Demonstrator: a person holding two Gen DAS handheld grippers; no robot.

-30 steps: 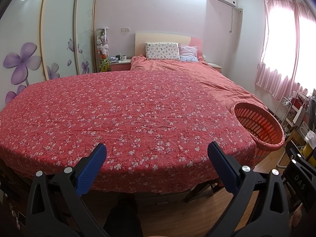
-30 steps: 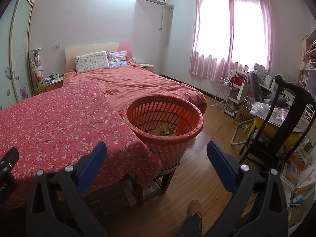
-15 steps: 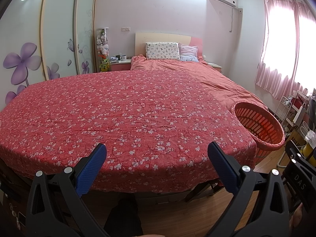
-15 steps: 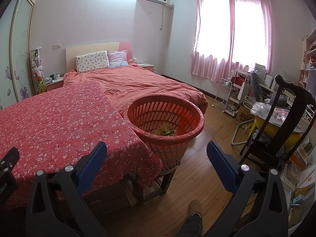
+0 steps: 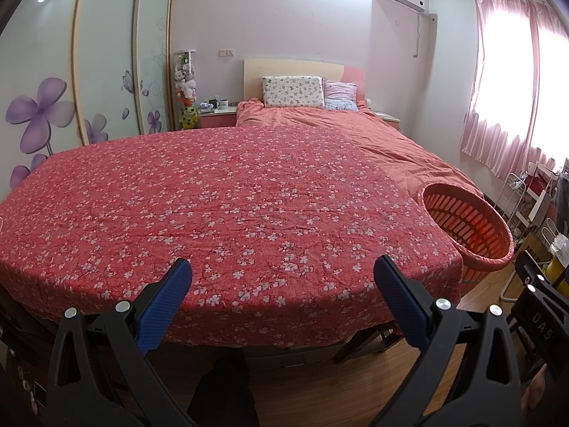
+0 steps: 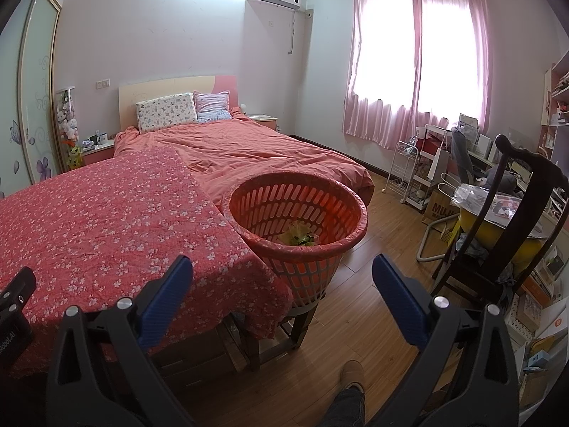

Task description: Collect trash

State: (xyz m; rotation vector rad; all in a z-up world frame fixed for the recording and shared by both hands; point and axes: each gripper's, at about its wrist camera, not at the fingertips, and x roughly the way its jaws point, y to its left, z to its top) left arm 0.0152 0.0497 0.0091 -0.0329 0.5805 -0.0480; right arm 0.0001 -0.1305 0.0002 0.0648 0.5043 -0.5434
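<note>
Across the bedroom a table draped in a red floral cloth (image 5: 227, 199) filled most of what we saw, with the bed (image 6: 256, 149) behind it. At the table's right edge stood our orange basket (image 6: 302, 220) on a stool, yellow-green trash (image 6: 298, 236) lying at its bottom. We held the left gripper (image 5: 282, 272) over the near edge and the right gripper (image 6: 282, 270) before the basket, both spread wide, gripping nothing.
</note>
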